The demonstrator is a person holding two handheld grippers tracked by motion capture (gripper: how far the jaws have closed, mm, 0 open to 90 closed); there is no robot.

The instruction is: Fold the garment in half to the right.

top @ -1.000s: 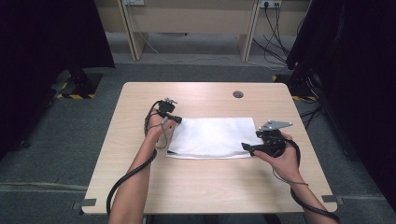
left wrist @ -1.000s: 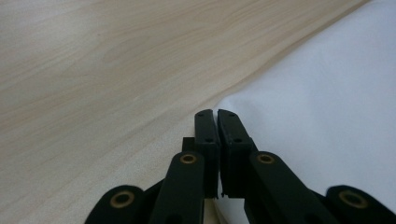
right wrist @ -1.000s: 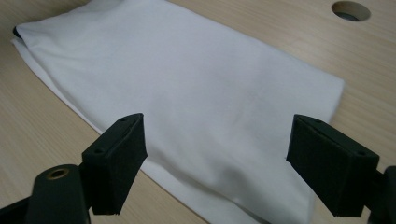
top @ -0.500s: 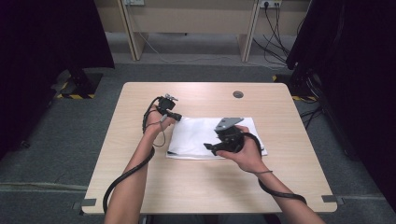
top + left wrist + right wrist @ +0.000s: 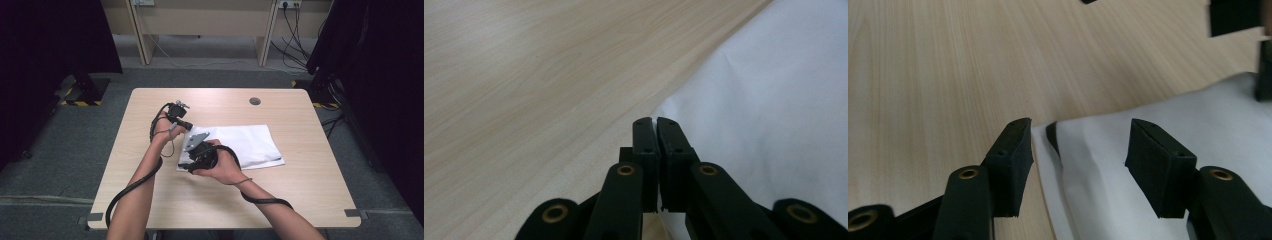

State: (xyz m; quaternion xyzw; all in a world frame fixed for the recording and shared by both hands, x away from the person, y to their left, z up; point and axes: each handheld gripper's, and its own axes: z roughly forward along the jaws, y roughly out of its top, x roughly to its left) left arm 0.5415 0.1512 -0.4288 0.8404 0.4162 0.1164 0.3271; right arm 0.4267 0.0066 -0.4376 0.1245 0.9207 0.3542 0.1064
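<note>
A white folded cloth [image 5: 245,142] lies flat in the middle of the wooden table [image 5: 310,190]. My left gripper [image 5: 186,124] rests at the cloth's far left corner. In the left gripper view its jaws [image 5: 655,122] are shut, and the edge of the cloth [image 5: 774,100] runs in between them. My right gripper [image 5: 186,164] is at the near left corner. Its jaws [image 5: 1080,130] stand apart and have just been closing. The layered corner of the cloth [image 5: 1108,200] lies between them, and the pads do not touch it.
A round grommet hole [image 5: 255,101] sits near the table's far edge. The right gripper's black cable [image 5: 265,201] loops over the near part of the table. Desk legs and cables stand on the floor beyond the table.
My right gripper has travelled left across the cloth from its right edge to its near left corner, with its jaws narrower. The left gripper has stayed put.
</note>
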